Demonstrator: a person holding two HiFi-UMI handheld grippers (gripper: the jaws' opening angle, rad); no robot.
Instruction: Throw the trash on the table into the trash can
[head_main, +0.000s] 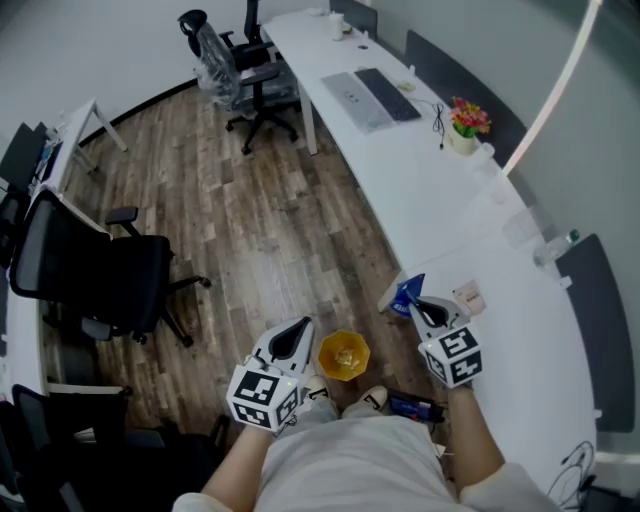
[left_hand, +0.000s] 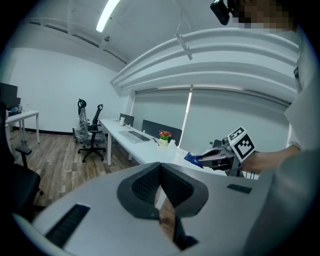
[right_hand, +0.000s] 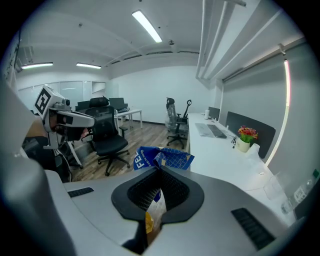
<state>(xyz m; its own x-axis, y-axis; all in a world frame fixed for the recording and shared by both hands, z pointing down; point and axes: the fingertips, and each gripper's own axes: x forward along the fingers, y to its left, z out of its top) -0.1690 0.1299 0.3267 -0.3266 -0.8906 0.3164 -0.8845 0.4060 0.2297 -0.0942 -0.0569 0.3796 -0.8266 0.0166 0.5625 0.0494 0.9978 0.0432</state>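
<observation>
So here's where we are: our right tongs (right_hand: 159, 170) are clenched on a crumpled blue wrapper (right_hand: 162, 157), which hangs in the air just off the edge of the white surface (head_main: 440, 200). It's not over the yellow trash can (head_main: 344, 356) yet. That sits on the floor down between our two arms, near our feet. Our left tongs (left_hand: 160, 167) are clenched too, with nothing in them, hovering on the can's other side.

What worries us is the drop. The can's mouth looks small, and the wrapper is light and floppy. If we let go from up here it could easily flutter sideways and land on the wood floor. Only part of the wrapper is pinched, so a quick swing might also shake it loose early. We reckon getting low and right over the opening is the safe play.

As for writing, big white letters "FE" show on the blue wrapper, and the rest is folded out of sight. There's also a small packet (head_main: 468, 298) lying on the surface, but its print is too tiny to read.
</observation>
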